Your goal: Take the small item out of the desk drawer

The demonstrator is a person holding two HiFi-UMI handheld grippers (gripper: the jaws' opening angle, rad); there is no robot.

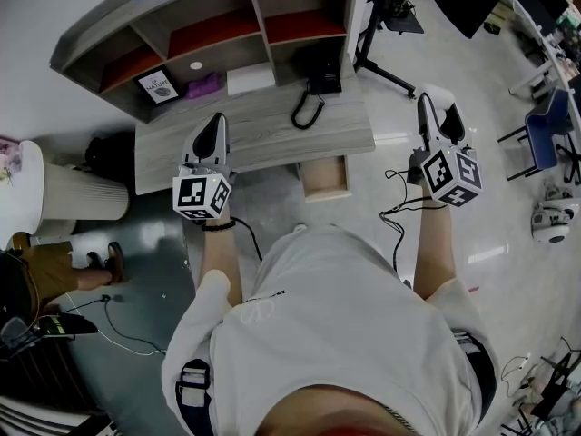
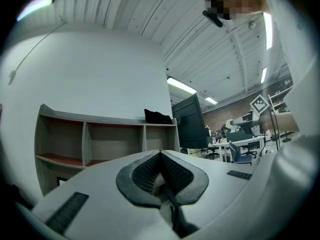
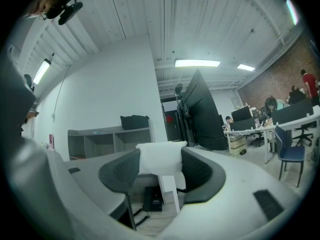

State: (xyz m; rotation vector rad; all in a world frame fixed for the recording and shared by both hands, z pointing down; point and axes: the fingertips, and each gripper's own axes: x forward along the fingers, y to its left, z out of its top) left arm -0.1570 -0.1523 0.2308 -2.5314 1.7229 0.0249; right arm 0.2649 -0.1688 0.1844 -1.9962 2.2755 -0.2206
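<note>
A small white padded item point(image 1: 438, 94) sits between the jaws of my right gripper point(image 1: 438, 107), raised to the right of the desk. The right gripper view shows the white item point(image 3: 161, 158) pinched by both pads, and the right gripper point(image 3: 161, 168) shut on it. The desk drawer point(image 1: 325, 178) stands pulled out under the grey desk point(image 1: 263, 134); I cannot see anything in it. My left gripper point(image 1: 216, 127) hovers over the desk's front edge, and in its own view the left gripper point(image 2: 160, 156) is shut with nothing in it.
On the desk stand a shelf hutch point(image 1: 209, 25), a black phone point(image 1: 320, 78) with a cord, a white box point(image 1: 251, 79), a purple thing point(image 1: 204, 86) and a framed card point(image 1: 159, 87). A white bin point(image 1: 82, 193) is left, a blue chair point(image 1: 549, 125) right.
</note>
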